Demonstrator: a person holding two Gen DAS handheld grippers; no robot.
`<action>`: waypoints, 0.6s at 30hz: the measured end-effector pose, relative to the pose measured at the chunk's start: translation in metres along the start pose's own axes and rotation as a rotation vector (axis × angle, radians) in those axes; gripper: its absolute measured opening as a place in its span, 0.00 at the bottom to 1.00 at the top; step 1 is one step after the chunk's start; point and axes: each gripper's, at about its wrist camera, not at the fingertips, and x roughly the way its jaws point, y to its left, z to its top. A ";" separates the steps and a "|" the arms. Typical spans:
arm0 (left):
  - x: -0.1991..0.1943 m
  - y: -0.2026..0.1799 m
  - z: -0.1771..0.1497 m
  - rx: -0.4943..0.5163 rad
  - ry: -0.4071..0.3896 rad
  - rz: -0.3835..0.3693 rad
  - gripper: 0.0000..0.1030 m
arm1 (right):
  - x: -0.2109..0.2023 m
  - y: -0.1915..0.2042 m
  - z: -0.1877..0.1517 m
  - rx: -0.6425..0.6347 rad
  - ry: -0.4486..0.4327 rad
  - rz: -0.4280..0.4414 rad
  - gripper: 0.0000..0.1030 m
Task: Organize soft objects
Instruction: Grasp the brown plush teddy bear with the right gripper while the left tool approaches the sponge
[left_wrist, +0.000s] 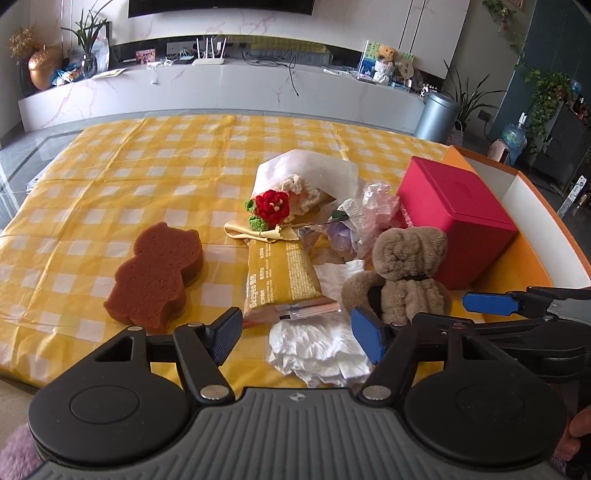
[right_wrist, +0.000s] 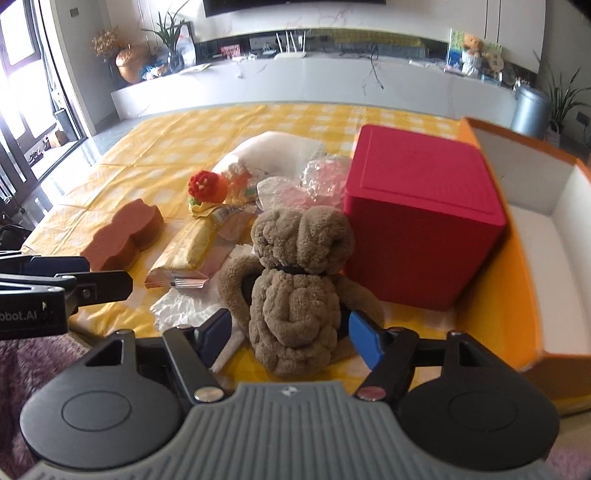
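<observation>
Between the fingers of my right gripper (right_wrist: 290, 334) sits the brown plush toy (right_wrist: 295, 280), upright on the yellow checked counter (right_wrist: 155, 155), its lower body framed by the two blue pads with a sliver of daylight on each side, so I read the jaws as standing fairly wide and not yet pressing on the fur. To do this well I would settle the pads lower around the toy's thick middle rather than its head, close gently until the pile gives, and lift straight up so the limp arms do not drag the white tissue (right_wrist: 181, 306) lying under and beside it. A red box (right_wrist: 421, 218) stands just beside the toy on its right, touching or nearly so, and I would keep my right finger from nudging it. Beyond that box lies the orange tray (right_wrist: 517, 280) with its white inside, which I judge to be the likely home for the soft things. My left gripper (left_wrist: 295, 336) is also well spread and holds nothing; it hangs over crumpled white paper (left_wrist: 314, 350), with the yellow snack packet (left_wrist: 280, 273) just ahead and the brown sponge (left_wrist: 155, 273) off to its left. Farther back the crocheted red flower (left_wrist: 272, 205) rests against a white wrapped bundle (left_wrist: 306, 166), apart from both grippers
</observation>
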 end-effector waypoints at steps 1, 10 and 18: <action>0.006 0.001 0.002 -0.003 0.012 0.004 0.77 | 0.007 -0.001 0.001 0.010 0.005 -0.005 0.68; 0.034 0.044 0.020 -0.034 0.108 0.168 0.78 | 0.044 -0.012 0.002 0.060 0.048 0.034 0.57; 0.057 0.078 0.035 0.058 0.207 0.252 0.88 | 0.052 -0.015 -0.001 0.080 0.059 0.046 0.56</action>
